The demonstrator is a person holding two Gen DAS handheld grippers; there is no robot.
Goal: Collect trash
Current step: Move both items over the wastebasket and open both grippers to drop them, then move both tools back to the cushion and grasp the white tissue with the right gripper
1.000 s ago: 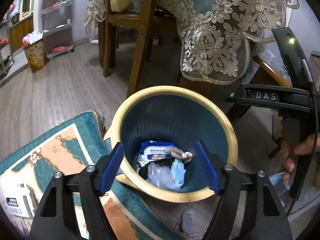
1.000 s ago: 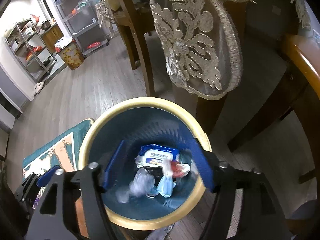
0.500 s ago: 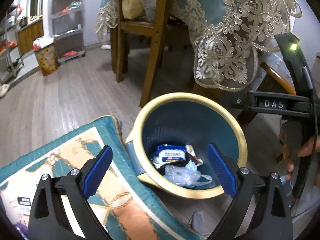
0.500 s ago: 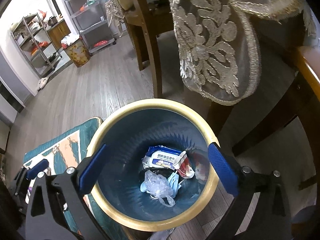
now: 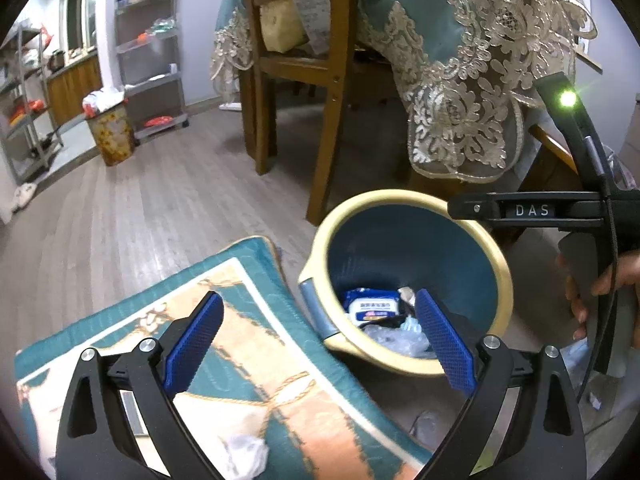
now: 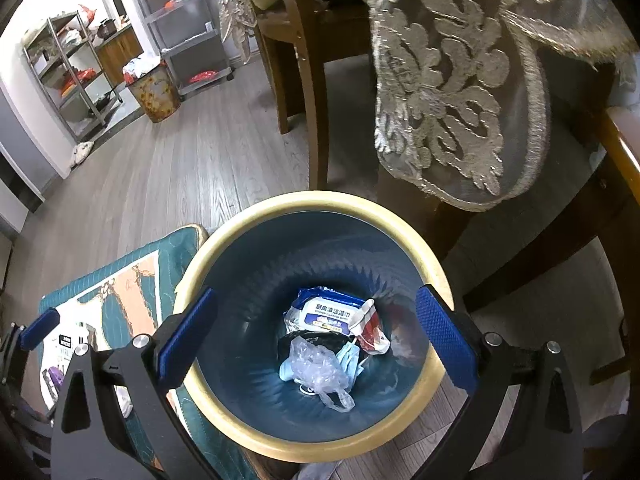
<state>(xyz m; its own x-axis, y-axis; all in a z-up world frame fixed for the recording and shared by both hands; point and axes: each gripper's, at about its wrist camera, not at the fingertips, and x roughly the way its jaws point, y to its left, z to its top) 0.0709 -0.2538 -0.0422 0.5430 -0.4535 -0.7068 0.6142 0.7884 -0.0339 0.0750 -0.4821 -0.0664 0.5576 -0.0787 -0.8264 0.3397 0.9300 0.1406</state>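
Observation:
A blue bin with a cream rim (image 6: 400,216) stands on the floor and also shows in the left wrist view (image 5: 506,280). Inside it lie a blue wipes pack (image 6: 326,312), a clear plastic bag (image 6: 316,368), a blue mask and a red-white wrapper (image 6: 372,330). My right gripper (image 6: 316,336) is open and empty above the bin. My left gripper (image 5: 318,338) is open and empty over the bin's left edge and a teal patterned mat (image 5: 256,292). A crumpled white tissue (image 5: 244,454) lies on the mat below the left gripper.
A wooden chair (image 5: 296,60) and a table with a lace-trimmed teal cloth (image 5: 460,80) stand behind the bin. A printed paper (image 6: 68,344) lies on the mat. A second full bin (image 5: 110,132) and metal shelves (image 5: 150,60) stand far left.
Both grippers have opened wider and pulled back from the bin. The left gripper has shifted left over the mat. The trash that was dropped has settled in the bin.

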